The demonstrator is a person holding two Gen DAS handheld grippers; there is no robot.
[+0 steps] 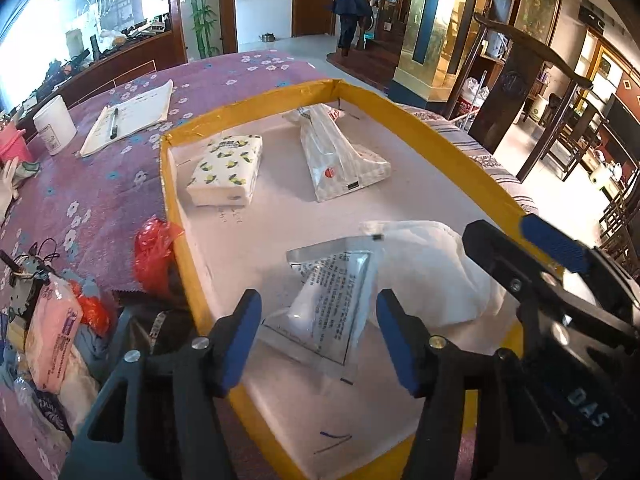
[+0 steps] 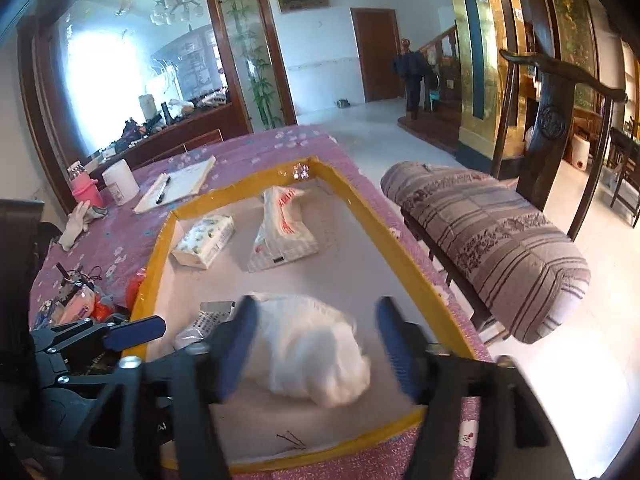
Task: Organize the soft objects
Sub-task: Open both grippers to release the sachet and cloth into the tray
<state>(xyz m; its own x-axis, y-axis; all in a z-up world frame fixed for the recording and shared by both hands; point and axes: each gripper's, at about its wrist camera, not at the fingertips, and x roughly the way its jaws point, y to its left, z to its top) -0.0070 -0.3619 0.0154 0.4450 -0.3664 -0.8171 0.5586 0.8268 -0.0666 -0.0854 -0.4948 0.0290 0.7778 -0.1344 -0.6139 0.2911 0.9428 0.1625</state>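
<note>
Both tools, left and right, hang released over the yellow-rimmed tray holding four soft packs.

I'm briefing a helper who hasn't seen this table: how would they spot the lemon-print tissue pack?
Find the yellow-rimmed tray on the purple flowered tablecloth. In its far left corner lies the tissue pack, a white block. Only it carries yellow lemons; the bag beside it is clear plastic with red print.

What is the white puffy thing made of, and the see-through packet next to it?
The white puffy thing looks like soft cloth or cotton: matte, wrinkled and lumpy, though thin plastic wrap is possible. The packet looks like clear glossy plastic film: it shines, has printed text and shows something white inside.
</note>
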